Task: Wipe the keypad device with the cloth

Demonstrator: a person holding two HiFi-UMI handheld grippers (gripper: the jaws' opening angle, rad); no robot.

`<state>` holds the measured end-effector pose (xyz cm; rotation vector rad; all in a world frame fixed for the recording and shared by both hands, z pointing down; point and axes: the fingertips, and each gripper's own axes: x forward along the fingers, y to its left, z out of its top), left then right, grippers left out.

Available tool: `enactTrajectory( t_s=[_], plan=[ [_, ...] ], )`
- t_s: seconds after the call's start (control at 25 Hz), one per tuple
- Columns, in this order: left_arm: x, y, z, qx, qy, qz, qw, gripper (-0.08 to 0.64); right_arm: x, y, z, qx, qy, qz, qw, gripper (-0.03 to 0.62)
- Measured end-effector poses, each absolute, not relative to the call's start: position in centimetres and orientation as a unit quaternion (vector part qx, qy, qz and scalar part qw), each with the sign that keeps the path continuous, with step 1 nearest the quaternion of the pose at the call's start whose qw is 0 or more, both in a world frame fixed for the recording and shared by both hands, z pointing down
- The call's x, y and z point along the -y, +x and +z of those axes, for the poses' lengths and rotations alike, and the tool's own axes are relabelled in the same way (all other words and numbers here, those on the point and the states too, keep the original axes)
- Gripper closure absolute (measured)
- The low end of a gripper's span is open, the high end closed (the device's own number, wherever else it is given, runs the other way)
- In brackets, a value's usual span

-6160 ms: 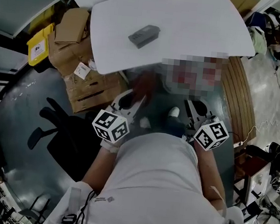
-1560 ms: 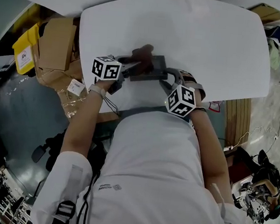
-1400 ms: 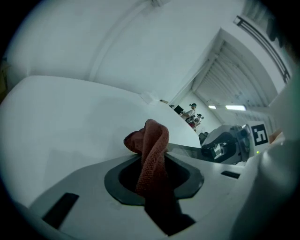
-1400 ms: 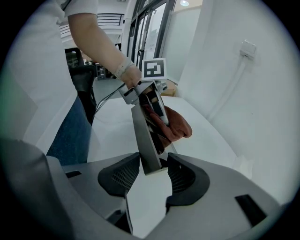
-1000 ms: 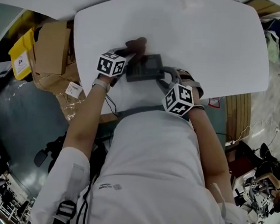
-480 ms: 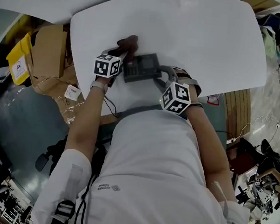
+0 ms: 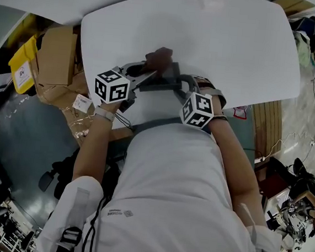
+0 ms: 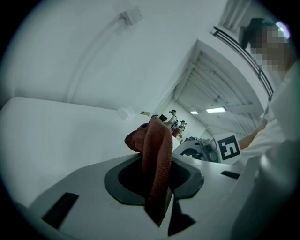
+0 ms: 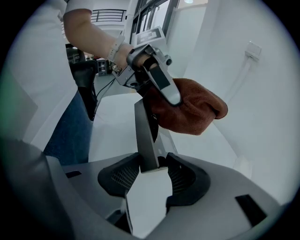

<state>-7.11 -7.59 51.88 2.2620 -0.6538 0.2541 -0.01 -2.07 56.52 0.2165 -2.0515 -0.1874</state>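
The dark grey keypad device (image 7: 166,78) is tilted up off the white table (image 7: 237,42) near its front edge. My right gripper (image 7: 179,86) is shut on the device's near edge; in the right gripper view the device (image 9: 143,126) stands edge-on between the jaws of that gripper (image 9: 146,164). My left gripper (image 7: 151,68) is shut on a reddish-brown cloth (image 7: 159,57), which rests against the device's far side. The cloth (image 8: 157,140) hangs bunched out of the left jaws in the left gripper view. The bundled cloth (image 9: 192,110) presses the device's upper part.
Cardboard boxes (image 7: 60,47) and a yellow bin (image 7: 22,62) stand on the floor left of the table. A wooden slatted piece (image 7: 269,117) lies to the right. The person's body fills the lower middle of the head view.
The left gripper has swung the cloth rightward from the device's left end onto it. The device now sits tilted up in the right gripper, which has stayed in place.
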Motion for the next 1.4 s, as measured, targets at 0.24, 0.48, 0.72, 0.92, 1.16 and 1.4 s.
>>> enactTrajectory(
  t_s=[0.24,0.48,0.72,0.92,1.16,1.4],
  plan=[
    [5.1,-4.5,49.3,0.175,0.913,0.140,0.342,0.456,2.1,-0.1,56.6,0.848,0.095,-0.089,0.514,0.397],
    [4.8,-3.2,51.1,0.160,0.908,0.199,0.332,0.456,2.2,-0.2,56.6,0.849,0.101,-0.087,0.511,0.397],
    [5.3,-3.0,54.9,0.182,0.891,0.319,0.265,0.456,2.1,-0.1,56.8,0.849,0.100,-0.084,0.512,0.396],
    [6.0,-3.2,55.7,0.183,0.892,0.317,0.266,0.456,2.1,-0.3,56.9,0.849,0.100,-0.082,0.513,0.396],
    [6.7,-3.2,56.6,0.190,0.889,0.321,0.267,0.457,2.0,-0.2,56.7,0.848,0.098,-0.083,0.513,0.396],
    [7.3,-3.2,57.5,0.188,0.886,0.325,0.271,0.459,1.9,-0.1,56.7,0.848,0.099,-0.085,0.513,0.396]
  ],
)
